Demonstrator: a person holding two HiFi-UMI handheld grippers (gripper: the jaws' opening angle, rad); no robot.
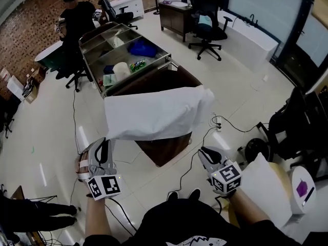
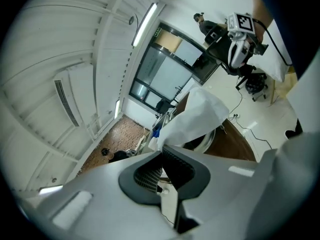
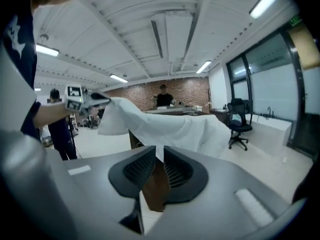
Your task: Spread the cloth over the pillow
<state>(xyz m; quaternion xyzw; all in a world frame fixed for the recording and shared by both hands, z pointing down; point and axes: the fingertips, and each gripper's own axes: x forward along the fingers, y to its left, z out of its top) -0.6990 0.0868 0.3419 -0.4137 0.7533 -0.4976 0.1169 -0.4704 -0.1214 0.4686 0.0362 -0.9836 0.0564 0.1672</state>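
A white cloth (image 1: 154, 114) hangs stretched over the near end of a dark-brown table (image 1: 169, 150); whatever lies under it is hidden. My left gripper (image 1: 104, 143) is shut on the cloth's near left corner, and the cloth (image 2: 197, 114) runs straight from its jaws (image 2: 161, 151). My right gripper (image 1: 203, 151) hangs a little below the cloth's near right corner, apart from it. Its jaws (image 3: 159, 159) stand slightly open with nothing in the gap. In the right gripper view the left gripper (image 3: 92, 98) holds the cloth (image 3: 170, 126) up at its corner.
A white pillow-like pad (image 1: 261, 183) leans on a round table at my right. Behind the brown table stands a metal cart (image 1: 123, 50) with compartments. A person in black (image 1: 77, 19) stands beyond it. Cables (image 1: 225, 124) and office chairs (image 1: 207, 29) are on the floor.
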